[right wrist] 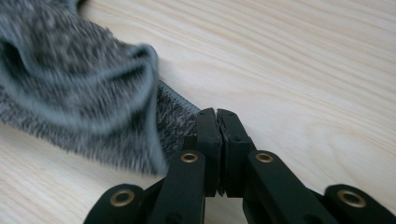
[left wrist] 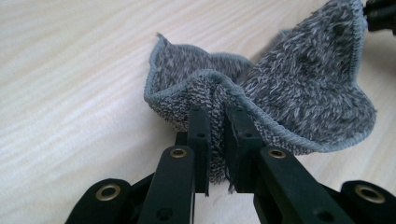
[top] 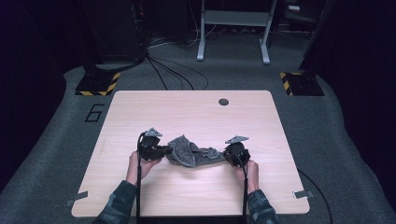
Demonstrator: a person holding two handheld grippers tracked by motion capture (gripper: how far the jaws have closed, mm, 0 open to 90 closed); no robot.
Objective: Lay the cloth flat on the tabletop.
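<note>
1. Two corners pinched already: left gripper (left wrist: 215,122) clamped on one edge of the grey towel (top: 190,152); right gripper (right wrist: 217,122) pressed together on the opposite corner.
2. Still crumpled, mid-table (top: 196,114), between both; spreading or folding judged left.

We see a grey cloth (left wrist: 299,88) of fluffy, looped terry, mottled light and dark, with a smooth stitched hem in a paler blue-grey. We note the table (top: 196,112) is pale wood or a wood-look laminate, matt, with fine straight grain lines. The left gripper (left wrist: 215,116) and the right gripper (right wrist: 217,119) look to us like matt black plastic, smooth, set with small brass-coloured metal eyelets. The floor (top: 355,140) appears as rough grey carpet.
</note>
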